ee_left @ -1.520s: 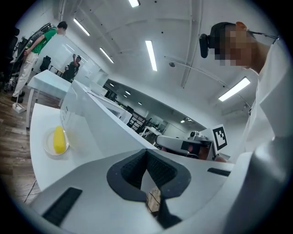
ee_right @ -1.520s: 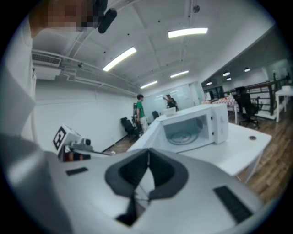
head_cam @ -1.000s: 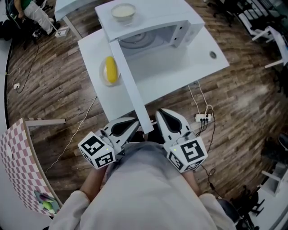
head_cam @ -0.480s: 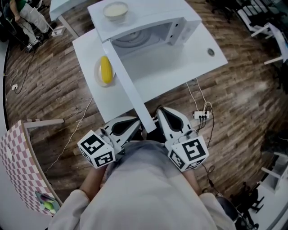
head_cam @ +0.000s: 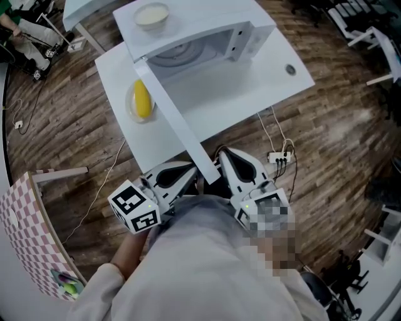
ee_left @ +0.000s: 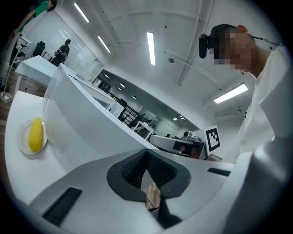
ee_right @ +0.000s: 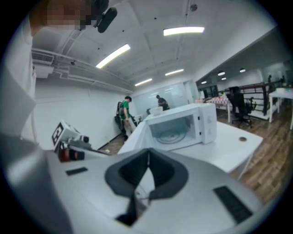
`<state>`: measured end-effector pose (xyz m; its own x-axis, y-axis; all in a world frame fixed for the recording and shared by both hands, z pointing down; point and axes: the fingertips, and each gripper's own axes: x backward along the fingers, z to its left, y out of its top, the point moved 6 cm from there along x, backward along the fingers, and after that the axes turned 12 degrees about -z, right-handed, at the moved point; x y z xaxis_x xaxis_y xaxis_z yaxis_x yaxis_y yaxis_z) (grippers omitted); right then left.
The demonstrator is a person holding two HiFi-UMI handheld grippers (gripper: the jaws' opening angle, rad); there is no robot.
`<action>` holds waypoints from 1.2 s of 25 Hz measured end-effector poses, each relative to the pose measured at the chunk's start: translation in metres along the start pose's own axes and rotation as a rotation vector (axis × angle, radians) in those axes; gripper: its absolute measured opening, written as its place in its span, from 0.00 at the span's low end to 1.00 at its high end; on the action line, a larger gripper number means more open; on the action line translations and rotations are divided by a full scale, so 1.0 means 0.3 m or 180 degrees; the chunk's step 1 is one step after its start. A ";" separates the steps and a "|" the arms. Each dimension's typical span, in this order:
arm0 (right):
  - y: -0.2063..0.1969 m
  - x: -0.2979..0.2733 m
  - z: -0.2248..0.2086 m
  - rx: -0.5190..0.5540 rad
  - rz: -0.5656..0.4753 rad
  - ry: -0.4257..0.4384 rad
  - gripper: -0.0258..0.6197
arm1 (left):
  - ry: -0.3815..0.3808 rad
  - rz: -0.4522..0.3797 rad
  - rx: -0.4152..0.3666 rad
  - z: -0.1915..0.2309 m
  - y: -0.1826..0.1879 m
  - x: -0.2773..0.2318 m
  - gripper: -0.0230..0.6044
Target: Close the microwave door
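Fingers (ee_left: 130,171) of the left gripper (head_cam: 188,170) are pressed together with nothing between them. Left of the microwave door (head_cam: 172,113), a corn cob (head_cam: 141,100) lies on a plate (head_cam: 130,111). The door stands wide open, reaching nearward from the microwave (head_cam: 207,28) on the white table (head_cam: 263,81); its near end lies between both grippers. The right gripper (head_cam: 222,155) is likewise closed and empty.

In the head view the bench (head_cam: 250,88), the microwave (head_cam: 207,37) and the bowl (head_cam: 152,14) on top of it have slid up and to the left. The corn (head_cam: 141,100) on its plate (head_cam: 131,113) has slid with them. The open door (head_cam: 175,119) now slants more to the right. Its near end has shifted away from the left claw (head_cam: 188,175) and now lies just beside the tip of the right claw (head_cam: 223,157). The person (head_cam: 25,31) at the top left has slipped closer to the corner.
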<state>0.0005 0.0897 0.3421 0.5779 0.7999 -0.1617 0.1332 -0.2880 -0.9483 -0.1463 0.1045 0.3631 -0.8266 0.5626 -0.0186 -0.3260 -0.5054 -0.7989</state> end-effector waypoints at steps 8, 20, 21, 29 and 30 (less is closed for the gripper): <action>-0.002 0.002 -0.033 -0.0052 0.0026 -0.0031 0.08 | -0.0023 0.0091 -0.0013 -0.002 0.007 -0.039 0.06; -0.001 0.007 -0.069 -0.0127 0.0013 -0.0097 0.08 | -0.0050 0.0107 0.0069 0.004 0.008 -0.074 0.06; -0.001 0.007 -0.073 -0.0133 0.0014 -0.0103 0.08 | -0.0049 0.0111 0.0073 0.006 0.008 -0.078 0.06; 0.003 0.007 -0.100 -0.0181 0.0008 -0.0140 0.08 | -0.0066 0.0158 0.0087 0.008 0.011 -0.105 0.06; 0.003 0.006 -0.105 -0.0189 0.0004 -0.0144 0.08 | -0.0068 0.0163 0.0087 0.008 0.011 -0.110 0.06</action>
<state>0.0270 0.0744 0.3494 0.5414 0.8221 -0.1763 0.1809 -0.3187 -0.9304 -0.1213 0.0827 0.3627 -0.8520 0.5216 -0.0458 -0.2954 -0.5510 -0.7805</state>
